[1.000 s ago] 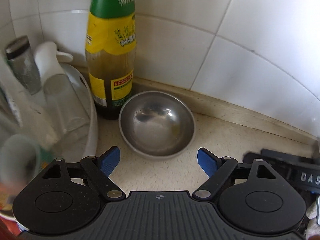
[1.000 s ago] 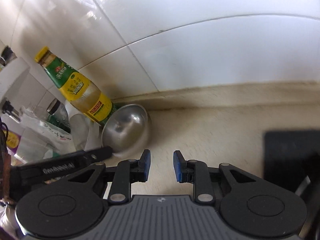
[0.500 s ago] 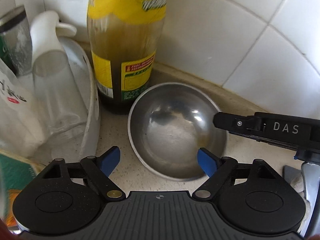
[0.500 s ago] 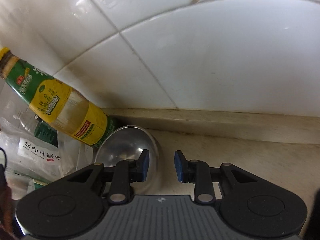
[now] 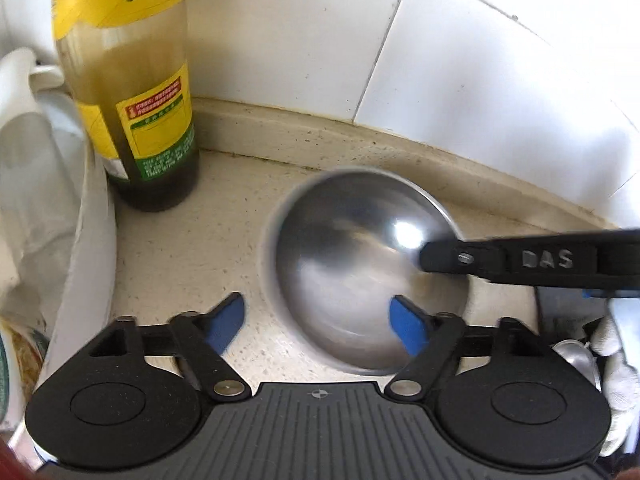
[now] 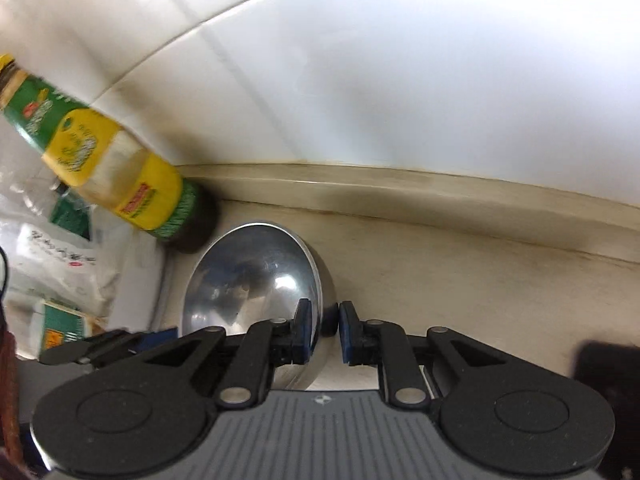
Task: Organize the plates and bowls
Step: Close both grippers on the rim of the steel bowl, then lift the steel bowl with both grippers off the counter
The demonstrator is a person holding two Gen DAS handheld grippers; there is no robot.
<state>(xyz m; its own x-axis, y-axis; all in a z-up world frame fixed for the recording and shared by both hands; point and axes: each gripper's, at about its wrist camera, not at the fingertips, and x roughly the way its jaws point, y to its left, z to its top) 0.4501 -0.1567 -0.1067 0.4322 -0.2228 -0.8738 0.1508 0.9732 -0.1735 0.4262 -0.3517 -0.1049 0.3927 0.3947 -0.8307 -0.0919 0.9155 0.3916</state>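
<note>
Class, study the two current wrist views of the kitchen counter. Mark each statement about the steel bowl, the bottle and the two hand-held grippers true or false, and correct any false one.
1. The steel bowl has one finger of the right hand-held gripper inside its rim and one outside. True.
2. The left hand-held gripper is clamped on the bowl. False: its blue pads stand wide apart, and the bowl's rim lies between them unpinched.
3. The bowl holds food. False: its shiny inside shows nothing in it.
4. The bottle with the yellow and green label stands to the left of the bowl near the tiled wall. True.
5. The bottle lies on its side. False: it stands upright on the counter.
</note>
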